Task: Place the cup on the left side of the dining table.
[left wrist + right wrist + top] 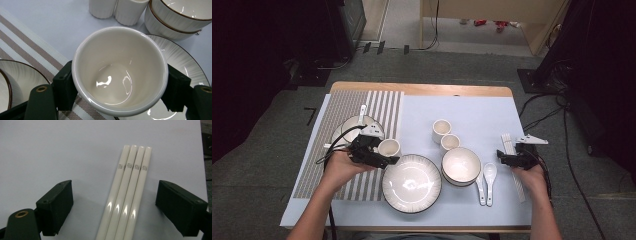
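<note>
Two fingers press the cup wall from both sides

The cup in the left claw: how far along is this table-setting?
It looks early on. A bowl with a spoon already sits on the striped mat. In hand: the left gripper clamps a cup beside the plate. The right gripper is open over the chopsticks. Two cups, stacked bowls and spoons probably remain.
</note>
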Demonstrator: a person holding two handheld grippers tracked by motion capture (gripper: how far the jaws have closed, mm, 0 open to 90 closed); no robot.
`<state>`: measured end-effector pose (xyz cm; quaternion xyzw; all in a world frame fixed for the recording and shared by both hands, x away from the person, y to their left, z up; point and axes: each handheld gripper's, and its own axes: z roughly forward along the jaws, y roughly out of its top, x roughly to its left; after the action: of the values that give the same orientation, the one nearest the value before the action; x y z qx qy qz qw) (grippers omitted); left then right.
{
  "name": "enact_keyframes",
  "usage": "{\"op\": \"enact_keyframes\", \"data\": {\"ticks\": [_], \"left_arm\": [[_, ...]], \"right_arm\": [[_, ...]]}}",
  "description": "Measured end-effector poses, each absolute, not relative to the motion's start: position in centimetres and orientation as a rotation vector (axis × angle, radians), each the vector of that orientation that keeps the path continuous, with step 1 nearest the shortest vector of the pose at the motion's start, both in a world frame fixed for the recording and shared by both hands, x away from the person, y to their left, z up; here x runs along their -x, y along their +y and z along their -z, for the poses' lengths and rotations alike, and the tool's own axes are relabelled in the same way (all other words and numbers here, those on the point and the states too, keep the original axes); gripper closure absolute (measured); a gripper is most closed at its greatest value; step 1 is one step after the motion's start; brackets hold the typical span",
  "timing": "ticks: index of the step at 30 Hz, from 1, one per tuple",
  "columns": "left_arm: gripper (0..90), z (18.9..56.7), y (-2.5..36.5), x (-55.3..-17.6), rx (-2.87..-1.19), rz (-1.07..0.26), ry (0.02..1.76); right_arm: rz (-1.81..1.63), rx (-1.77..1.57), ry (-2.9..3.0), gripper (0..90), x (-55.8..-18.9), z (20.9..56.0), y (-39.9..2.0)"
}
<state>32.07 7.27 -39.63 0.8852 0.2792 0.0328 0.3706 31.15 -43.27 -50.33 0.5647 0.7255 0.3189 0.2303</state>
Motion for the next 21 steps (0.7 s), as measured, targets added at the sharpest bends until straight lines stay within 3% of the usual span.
{"op": "enact_keyframes", "data": {"ticks": [21], "left_arm": [[27.9, 39.61, 7.98, -31.91, -2.274, -0.090, 0.743]], "right_arm": [[-0.877, -1.553, 1.995, 14.1, -31.16, 50.33, -43.27]]}}
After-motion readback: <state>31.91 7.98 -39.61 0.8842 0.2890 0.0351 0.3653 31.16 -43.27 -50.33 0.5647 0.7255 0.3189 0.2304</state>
